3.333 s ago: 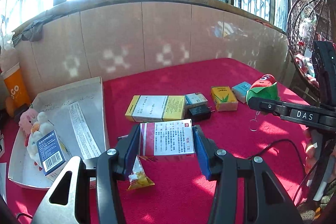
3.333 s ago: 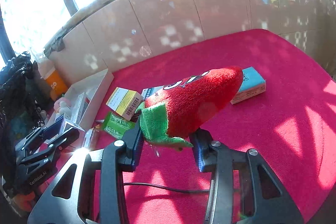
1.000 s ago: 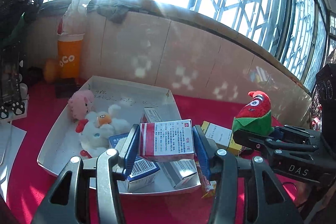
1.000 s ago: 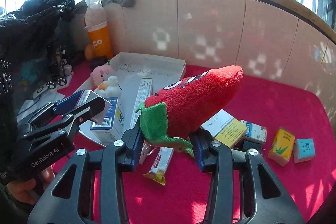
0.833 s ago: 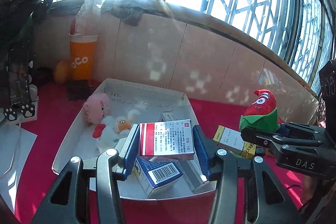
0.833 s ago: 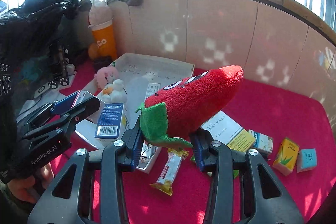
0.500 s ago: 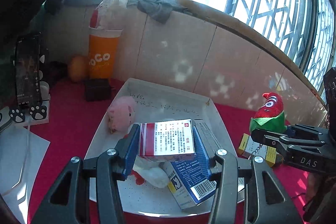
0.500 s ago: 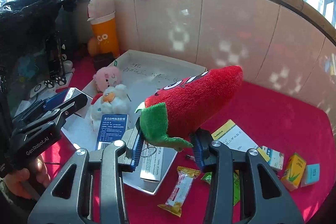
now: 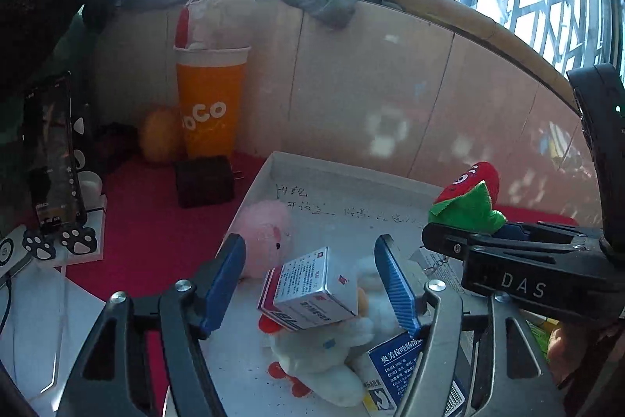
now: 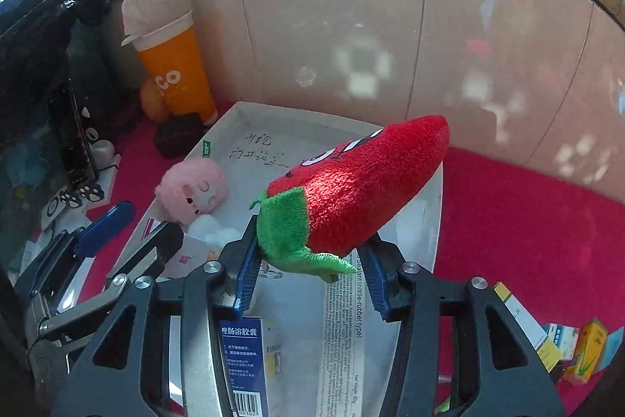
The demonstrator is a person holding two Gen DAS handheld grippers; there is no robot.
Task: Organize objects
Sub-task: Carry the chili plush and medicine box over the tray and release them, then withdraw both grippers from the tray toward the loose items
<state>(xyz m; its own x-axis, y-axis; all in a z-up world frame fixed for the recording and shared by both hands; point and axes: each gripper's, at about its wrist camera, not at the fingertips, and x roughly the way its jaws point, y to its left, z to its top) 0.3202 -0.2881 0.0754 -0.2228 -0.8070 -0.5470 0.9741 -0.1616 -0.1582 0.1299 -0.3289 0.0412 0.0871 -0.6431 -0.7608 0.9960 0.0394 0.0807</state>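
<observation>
My left tongs [image 9: 308, 284] have just been opening and now stand apart; the red-and-white medicine box [image 9: 310, 294] sits tilted between the blue pads [image 9: 394, 284], touching neither, on top of the white plush [image 9: 324, 350] inside the white tray [image 9: 332, 169]. My right tongs [image 10: 308, 274] have also just been opening, yet the green leafy end of the red chili plush [image 10: 351, 190] is between the pads and looks lightly pinched; the toy hangs over the tray.

The chili is soft and light, and I'd judge it will sag or slip if gripped at the loose leaves, so the firmer red body is the better hold. The box is stiff, light cardboard, best taken across its two flat sides. A pink plush [image 10: 193, 190] and a blue box [image 9: 394, 362] also lie in the tray, on the red desk [image 10: 527, 221].
</observation>
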